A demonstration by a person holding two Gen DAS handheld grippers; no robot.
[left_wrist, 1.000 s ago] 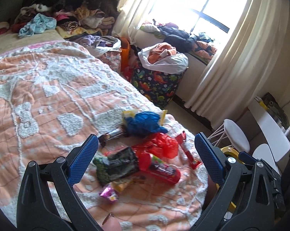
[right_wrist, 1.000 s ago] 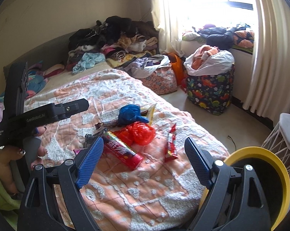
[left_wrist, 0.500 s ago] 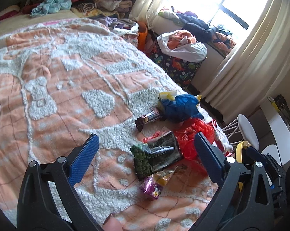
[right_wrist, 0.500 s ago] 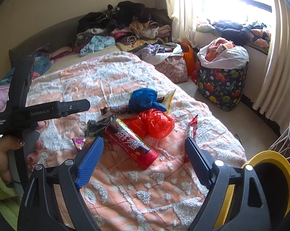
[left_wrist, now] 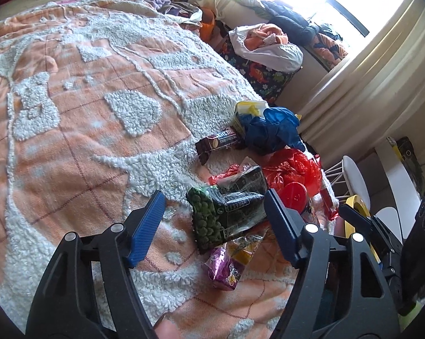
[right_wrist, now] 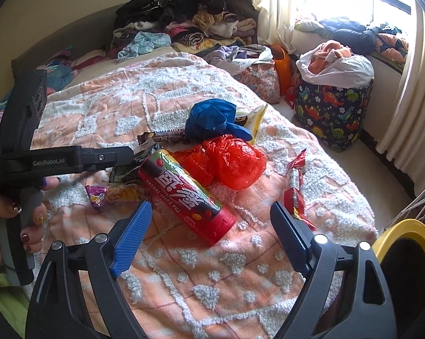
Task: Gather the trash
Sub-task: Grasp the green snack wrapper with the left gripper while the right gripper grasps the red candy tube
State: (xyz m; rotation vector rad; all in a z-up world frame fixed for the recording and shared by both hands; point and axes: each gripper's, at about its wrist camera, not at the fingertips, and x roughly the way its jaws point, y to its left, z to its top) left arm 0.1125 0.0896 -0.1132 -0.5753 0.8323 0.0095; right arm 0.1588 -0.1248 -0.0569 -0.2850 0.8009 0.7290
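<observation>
The red canister [left_wrist: 296, 197] lies mostly hidden behind the green snack bag [left_wrist: 226, 212].

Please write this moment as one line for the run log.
left gripper: closing, green pea packet between jaws, no grip | right gripper: open over red snack can | yellow-rimmed bin: beside bed

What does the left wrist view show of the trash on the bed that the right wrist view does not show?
Only the left wrist view shows the green pea packet clearly, lying between the fingers of the left gripper, whose jaws have just been closing but do not press it yet.

Only the right wrist view shows the printed side of the red snack tube, the yellow-rimmed bin, and the hand holding the left gripper; the right gripper is open.

Both show the blue bag, the red bag, the purple wrapper and the chocolate bar wrapper.
</observation>
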